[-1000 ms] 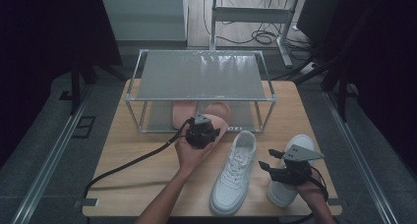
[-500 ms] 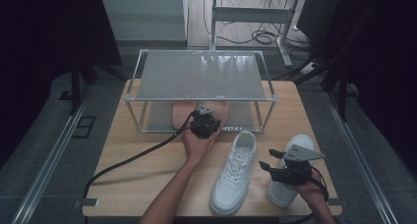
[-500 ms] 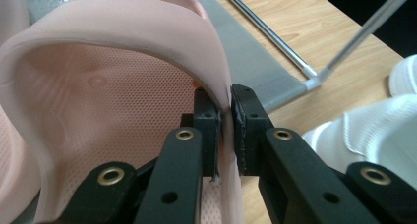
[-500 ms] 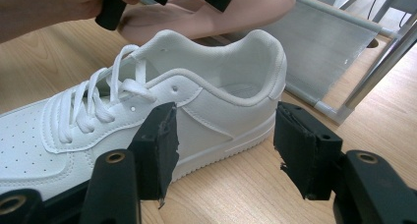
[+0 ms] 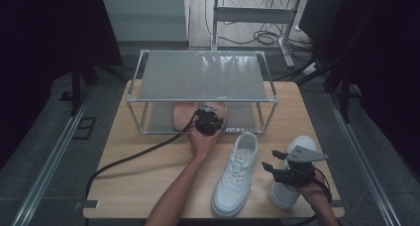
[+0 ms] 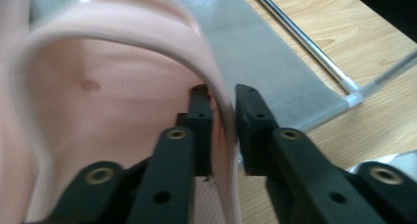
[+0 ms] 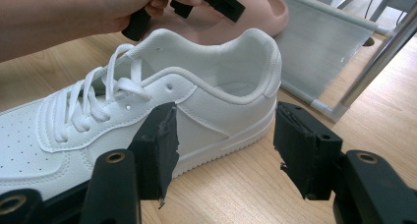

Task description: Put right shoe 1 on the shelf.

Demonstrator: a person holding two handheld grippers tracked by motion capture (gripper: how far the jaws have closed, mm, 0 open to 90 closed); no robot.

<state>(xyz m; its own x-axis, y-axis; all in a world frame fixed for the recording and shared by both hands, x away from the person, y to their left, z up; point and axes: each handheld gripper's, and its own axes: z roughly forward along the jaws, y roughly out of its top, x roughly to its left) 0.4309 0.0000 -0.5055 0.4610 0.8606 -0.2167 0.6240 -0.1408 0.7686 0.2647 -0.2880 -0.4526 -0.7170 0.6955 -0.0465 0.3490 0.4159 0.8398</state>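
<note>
A pink slipper (image 5: 184, 113) lies on the lower shelf of a metal rack (image 5: 203, 76). My left gripper (image 5: 207, 121) is at the rack's front edge, shut on the slipper's rim (image 6: 108, 111), with the rim pinched between both jaws (image 6: 223, 94). One white sneaker (image 5: 236, 174) lies on the table in front of the rack. A second white sneaker (image 5: 289, 194) sits at the front right, under my right gripper (image 5: 292, 169). In the right gripper view the open gripper (image 7: 224, 113) faces the first sneaker's heel side (image 7: 147, 111) without touching it.
The rack has a frosted top shelf (image 5: 205, 77) and thin corner posts (image 5: 261, 118). A black cable (image 5: 133, 156) trails from the left gripper across the wooden table (image 5: 148, 186). The floor drops away at both table sides.
My left gripper has moved away from the person toward the rack, carrying the pink slipper farther onto the lower shelf. The right gripper and both sneakers have stayed put.
</note>
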